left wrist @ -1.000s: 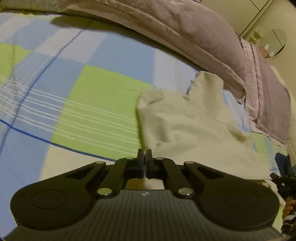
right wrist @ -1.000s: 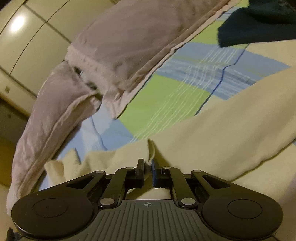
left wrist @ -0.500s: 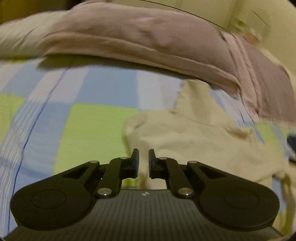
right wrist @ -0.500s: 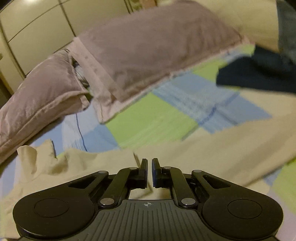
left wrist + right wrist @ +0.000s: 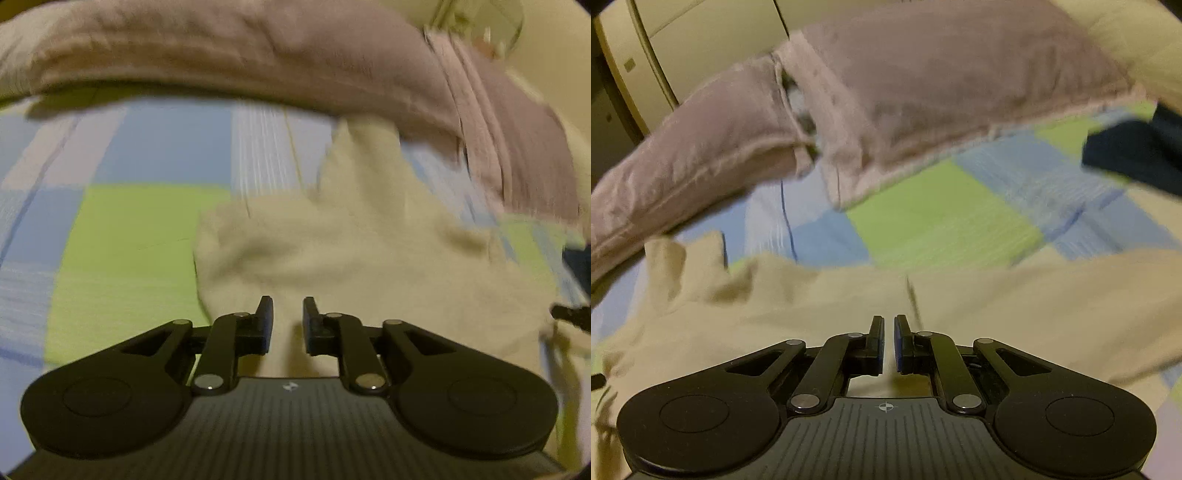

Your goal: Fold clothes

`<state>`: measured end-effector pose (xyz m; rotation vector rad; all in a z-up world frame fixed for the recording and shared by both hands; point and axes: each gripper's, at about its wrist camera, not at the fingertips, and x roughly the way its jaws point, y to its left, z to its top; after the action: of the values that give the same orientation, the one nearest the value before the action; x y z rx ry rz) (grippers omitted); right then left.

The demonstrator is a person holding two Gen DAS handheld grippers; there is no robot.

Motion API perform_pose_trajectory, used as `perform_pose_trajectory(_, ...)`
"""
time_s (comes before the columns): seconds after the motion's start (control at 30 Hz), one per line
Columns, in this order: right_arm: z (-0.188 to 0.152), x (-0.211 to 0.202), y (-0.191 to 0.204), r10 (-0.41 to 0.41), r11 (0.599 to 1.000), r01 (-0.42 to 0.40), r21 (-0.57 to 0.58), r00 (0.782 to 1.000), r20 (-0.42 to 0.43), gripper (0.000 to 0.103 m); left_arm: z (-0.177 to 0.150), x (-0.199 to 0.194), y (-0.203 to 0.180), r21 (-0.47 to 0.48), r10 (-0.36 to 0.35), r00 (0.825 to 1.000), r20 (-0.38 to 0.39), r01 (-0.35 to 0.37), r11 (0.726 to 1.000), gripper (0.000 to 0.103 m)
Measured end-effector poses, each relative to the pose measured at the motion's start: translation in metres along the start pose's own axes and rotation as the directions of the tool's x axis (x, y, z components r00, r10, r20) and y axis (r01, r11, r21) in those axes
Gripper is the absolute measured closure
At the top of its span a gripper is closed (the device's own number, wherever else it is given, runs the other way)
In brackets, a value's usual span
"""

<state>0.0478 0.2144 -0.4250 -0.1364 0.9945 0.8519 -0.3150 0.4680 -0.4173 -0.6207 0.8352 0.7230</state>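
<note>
On the checked bedsheet (image 5: 140, 229) the cream garment (image 5: 351, 251) lies just ahead of both grippers, left gripper (image 5: 288, 310) spread, right gripper (image 5: 889, 326) barely parted, neither holding cloth.

Dim warm light, motion blur (fisheye-bent edges), soft shadows

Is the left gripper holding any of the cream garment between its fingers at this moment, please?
No, the left gripper is open, with a clear gap between its fingers and the cream garment lying beyond them.
</note>
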Motion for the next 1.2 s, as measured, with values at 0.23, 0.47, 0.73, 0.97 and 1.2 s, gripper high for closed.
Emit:
perform_pose_trajectory(0.23, 0.004, -0.034, -0.048, 0.093, 0.961, -0.103, 0.258, 0.994, 0.049, 0.09, 0.003, -0.025, -0.013, -0.159, -0.013, 0.999, 0.04, 0.019, 0.987, 0.087)
perform_pose_trajectory(0.47, -0.033, -0.106, -0.207, -0.077, 0.7, -0.061, 0.711, 0.984, 0.16, 0.06, -0.013, -0.034, -0.037, -0.265, -0.107, 0.994, 0.012, 0.107, 0.958, 0.085)
perform_pose_trajectory(0.73, -0.047, -0.123, -0.316, -0.176, 0.48, -0.162, 0.862, 0.945, 0.276, 0.06, -0.03, -0.024, -0.048, -0.383, -0.145, 0.989, -0.007, 0.132, 0.914, 0.085)
perform_pose_trajectory(0.97, -0.033, -0.105, -0.327, -0.135, 0.502, -0.177, 0.846, 0.951, 0.279, 0.083, -0.036, -0.021, -0.05, -0.412, -0.135, 0.99, -0.033, 0.11, 0.905, 0.084)
perform_pose_trajectory(1.2, 0.002, -0.104, -0.292, -0.29, 0.718, 0.136, 0.683, 0.95, 0.115, 0.101, -0.045, -0.038, -0.034, -0.455, -0.122, 0.993, -0.008, 0.105, 0.884, 0.084)
